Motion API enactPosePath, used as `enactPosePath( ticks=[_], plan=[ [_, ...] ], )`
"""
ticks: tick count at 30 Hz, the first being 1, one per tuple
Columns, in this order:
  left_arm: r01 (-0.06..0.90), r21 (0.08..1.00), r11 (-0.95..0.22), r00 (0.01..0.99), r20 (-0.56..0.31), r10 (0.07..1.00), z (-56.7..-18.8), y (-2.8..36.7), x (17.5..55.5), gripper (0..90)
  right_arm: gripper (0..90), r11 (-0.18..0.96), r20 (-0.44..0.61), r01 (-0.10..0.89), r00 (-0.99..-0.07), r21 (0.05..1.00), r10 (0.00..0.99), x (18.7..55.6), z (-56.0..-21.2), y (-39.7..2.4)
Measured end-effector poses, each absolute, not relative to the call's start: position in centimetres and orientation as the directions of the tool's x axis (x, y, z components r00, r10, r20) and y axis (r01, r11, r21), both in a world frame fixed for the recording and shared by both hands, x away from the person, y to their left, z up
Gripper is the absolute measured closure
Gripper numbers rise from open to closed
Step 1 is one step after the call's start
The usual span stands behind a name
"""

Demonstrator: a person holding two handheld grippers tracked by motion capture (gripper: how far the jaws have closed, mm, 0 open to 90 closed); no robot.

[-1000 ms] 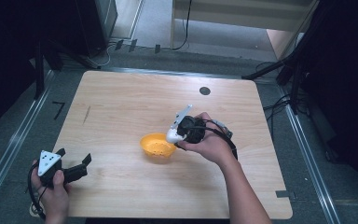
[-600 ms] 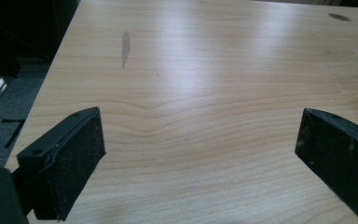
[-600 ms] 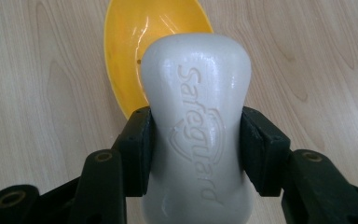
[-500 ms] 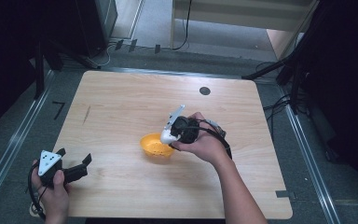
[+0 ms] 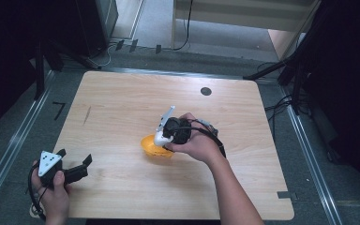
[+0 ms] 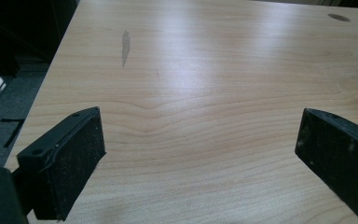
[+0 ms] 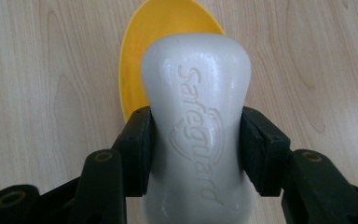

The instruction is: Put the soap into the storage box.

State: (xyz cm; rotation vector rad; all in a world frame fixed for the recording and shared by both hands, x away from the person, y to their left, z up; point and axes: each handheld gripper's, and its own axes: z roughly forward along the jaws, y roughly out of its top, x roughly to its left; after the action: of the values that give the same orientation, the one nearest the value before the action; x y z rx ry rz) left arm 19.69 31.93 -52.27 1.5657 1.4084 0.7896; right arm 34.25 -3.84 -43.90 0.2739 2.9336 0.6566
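where the right gripper (image 7: 193, 154) appears in its own view, its two black jaws clamp the waist of a white soap bar (image 7: 196, 121), the pads pressing on both flanks (the embossed word "safeguard" runs along the upper face). beyond the bar's far end lies a yellow dish (image 7: 135, 70), its rim partly hidden by the soap. seen from the high view, the right hand (image 5: 194, 143) holds its gripper (image 5: 161, 138) over the near middle of the wooden table (image 5: 122, 108), the soap (image 5: 159, 139) directly above the dish (image 5: 151, 146); whether soap and dish touch cannot be told. the left gripper (image 5: 86, 160) rests at the table's near left corner, held by the left hand (image 5: 51, 190), well apart from the dish. its own view shows the jaws spread wide with bare tabletop (image 6: 191, 93) between them and nothing held.
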Motion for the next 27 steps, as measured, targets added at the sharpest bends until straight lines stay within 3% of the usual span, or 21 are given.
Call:
enactPosePath(
  ticks=[27],
  plan=[
    [0.433,0.901,0.015,0.161,-0.094,0.983,-52.3,32.0,19.7,1.8,50.5,0.908,-0.077,0.083,-0.989,0.41,0.125,35.0,-45.2,-1.4]
  ],
)
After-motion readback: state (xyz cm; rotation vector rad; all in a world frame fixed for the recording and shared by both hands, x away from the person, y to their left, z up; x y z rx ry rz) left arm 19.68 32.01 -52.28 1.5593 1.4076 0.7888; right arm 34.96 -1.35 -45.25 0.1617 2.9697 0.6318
